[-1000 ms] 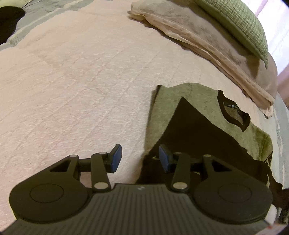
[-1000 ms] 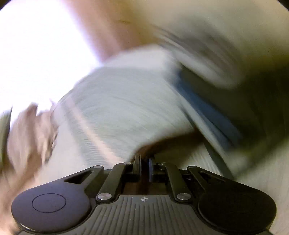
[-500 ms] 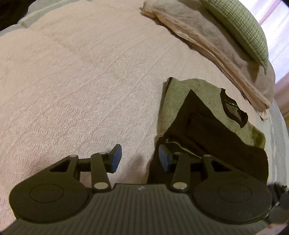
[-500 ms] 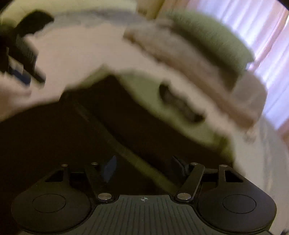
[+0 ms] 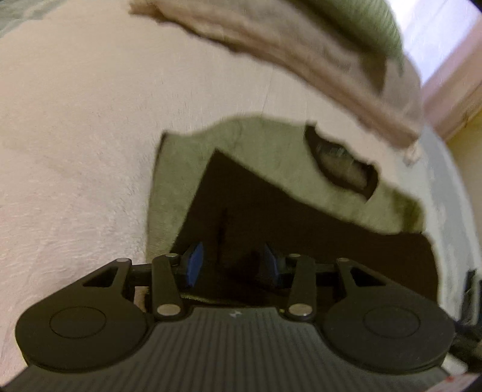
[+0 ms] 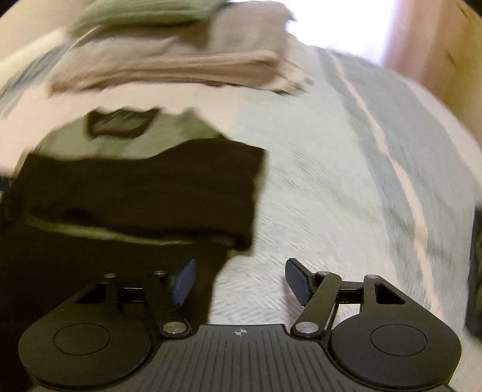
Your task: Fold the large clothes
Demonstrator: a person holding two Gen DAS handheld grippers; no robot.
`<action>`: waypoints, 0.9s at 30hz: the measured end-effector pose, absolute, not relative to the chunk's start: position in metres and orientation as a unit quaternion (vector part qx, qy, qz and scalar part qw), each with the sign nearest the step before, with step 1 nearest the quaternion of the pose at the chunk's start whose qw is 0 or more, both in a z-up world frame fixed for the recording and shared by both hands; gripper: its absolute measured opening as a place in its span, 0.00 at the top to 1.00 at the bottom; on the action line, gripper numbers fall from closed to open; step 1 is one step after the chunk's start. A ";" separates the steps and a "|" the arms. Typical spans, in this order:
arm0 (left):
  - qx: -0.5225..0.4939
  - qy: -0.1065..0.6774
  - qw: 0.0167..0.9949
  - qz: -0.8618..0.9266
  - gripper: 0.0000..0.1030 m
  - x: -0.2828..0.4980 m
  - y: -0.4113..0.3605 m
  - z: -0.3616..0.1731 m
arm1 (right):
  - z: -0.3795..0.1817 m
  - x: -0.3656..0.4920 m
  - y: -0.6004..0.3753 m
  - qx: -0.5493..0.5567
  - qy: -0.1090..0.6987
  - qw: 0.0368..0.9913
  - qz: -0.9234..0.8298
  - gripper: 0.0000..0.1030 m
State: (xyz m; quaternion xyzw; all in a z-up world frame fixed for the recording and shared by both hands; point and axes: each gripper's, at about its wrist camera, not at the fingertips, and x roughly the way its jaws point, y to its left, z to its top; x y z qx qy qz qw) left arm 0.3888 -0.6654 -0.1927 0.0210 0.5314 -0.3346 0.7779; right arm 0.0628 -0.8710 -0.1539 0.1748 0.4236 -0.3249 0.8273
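Sweater, olive with dark sleeves folded across its front, lay flat on the bed below a stack of folded blankets. We held the left gripper over the dark fabric, jaws apart, gripping nothing. We held the right gripper at the sweater's right edge, jaws wide apart. Both views were motion-blurred.

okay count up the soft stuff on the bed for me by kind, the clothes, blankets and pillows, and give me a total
Garments being folded: 1, the olive and black shirt
Folded beige blankets: 1 stack; how many layers is too blurred to tell
Green pillows: 1, on top of the stack
Total: 3
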 end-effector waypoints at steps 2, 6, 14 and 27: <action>0.031 0.531 0.777 -0.335 0.70 0.388 -0.674 -0.201 | -0.154 0.056 -0.875 0.195 0.413 0.825 -0.334 0.39; 0.024 0.516 0.781 -0.352 0.97 0.388 -0.677 -0.193 | -0.159 0.066 -0.879 0.181 0.403 0.830 -0.340 0.39; -0.005 0.444 0.824 -0.352 0.98 0.407 -0.641 -0.139 | -0.182 0.107 -0.868 0.018 0.421 0.851 -0.314 0.39; 0.055 0.480 0.812 -0.329 0.93 0.411 -0.626 -0.173 | -0.147 0.078 -0.921 0.167 0.435 0.856 -0.222 0.39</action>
